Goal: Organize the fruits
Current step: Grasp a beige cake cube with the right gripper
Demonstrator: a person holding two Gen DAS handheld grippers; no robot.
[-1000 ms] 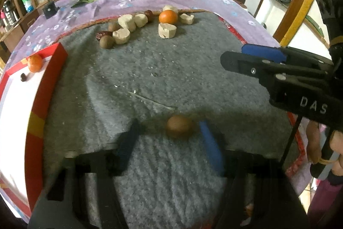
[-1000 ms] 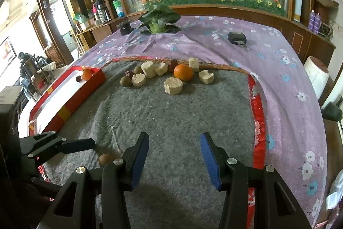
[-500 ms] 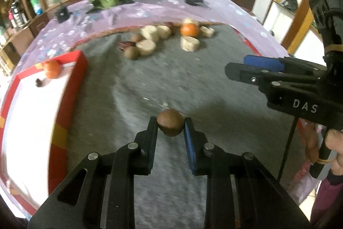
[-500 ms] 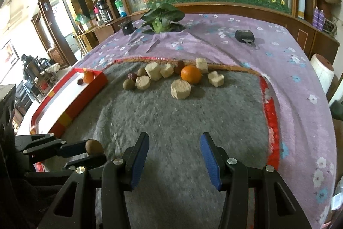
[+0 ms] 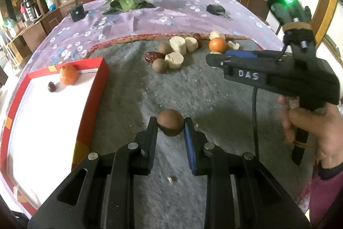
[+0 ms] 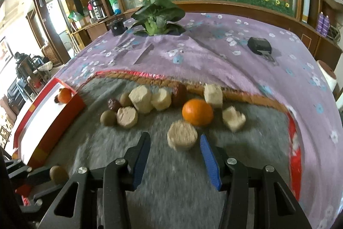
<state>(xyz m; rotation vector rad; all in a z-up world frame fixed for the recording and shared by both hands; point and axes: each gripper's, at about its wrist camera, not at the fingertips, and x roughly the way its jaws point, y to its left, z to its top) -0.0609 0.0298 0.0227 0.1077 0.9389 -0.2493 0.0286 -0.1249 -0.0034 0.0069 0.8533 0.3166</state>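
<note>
Now the left gripper (image 5: 170, 132) stands clenched on a brown round fruit (image 5: 170, 125), lifted clear of the grey mat (image 5: 128, 89) where it lay a second ago. Beyond its jaws to the left waits the red tray (image 5: 90, 100). The right gripper (image 6: 174, 153), empty, jaws just narrowing, has advanced: a pale round piece (image 6: 182, 137) sits just ahead between its tips, the orange (image 6: 197, 112) beyond.

A round brown fruit (image 5: 170, 125) sits clamped above grey felt; an orange (image 6: 197, 112) and two more brown fruits (image 6: 108, 118) lie among pale chunks.
</note>
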